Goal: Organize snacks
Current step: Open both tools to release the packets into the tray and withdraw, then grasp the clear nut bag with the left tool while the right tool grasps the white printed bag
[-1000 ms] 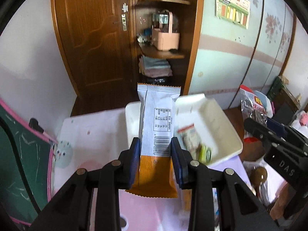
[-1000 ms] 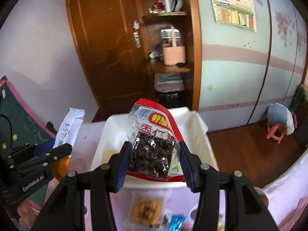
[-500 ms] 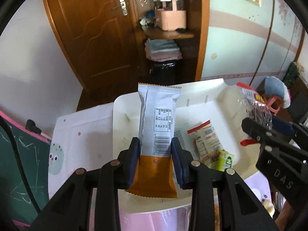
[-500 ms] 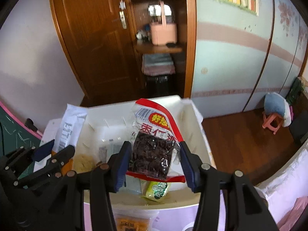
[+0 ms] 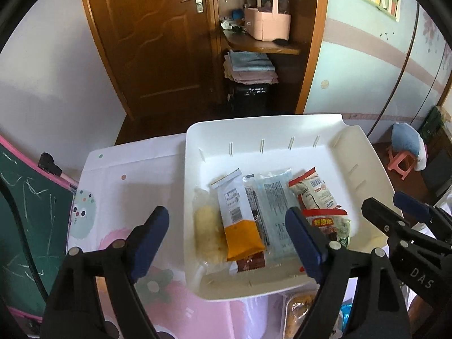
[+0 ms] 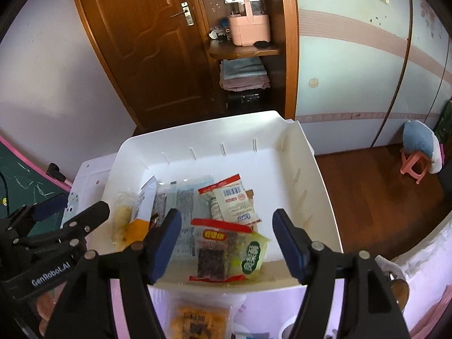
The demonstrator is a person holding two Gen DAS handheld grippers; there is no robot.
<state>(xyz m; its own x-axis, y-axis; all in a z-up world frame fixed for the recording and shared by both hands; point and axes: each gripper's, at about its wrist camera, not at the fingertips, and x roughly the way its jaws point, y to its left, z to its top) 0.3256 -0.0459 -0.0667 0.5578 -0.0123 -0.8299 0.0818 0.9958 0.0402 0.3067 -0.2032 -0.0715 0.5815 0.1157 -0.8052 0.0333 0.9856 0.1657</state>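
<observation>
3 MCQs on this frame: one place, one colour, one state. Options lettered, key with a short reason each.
1. Where does the white-and-orange packet lie?
A. in the white tray
B. on the tablecloth
C. on the wooden shelf

2. What colour are the left gripper finger pads?
A. red
B. blue
C. yellow

3. How does the right gripper stand to the red-edged dark snack bag?
A. clamped on it
B. lifting it clear
C. jaws opening, bag lying free in the tray

Key: 1 A, it rests among the other packets; 2 B, both pads show blue; 3 C, gaps show either side of the bag.
</observation>
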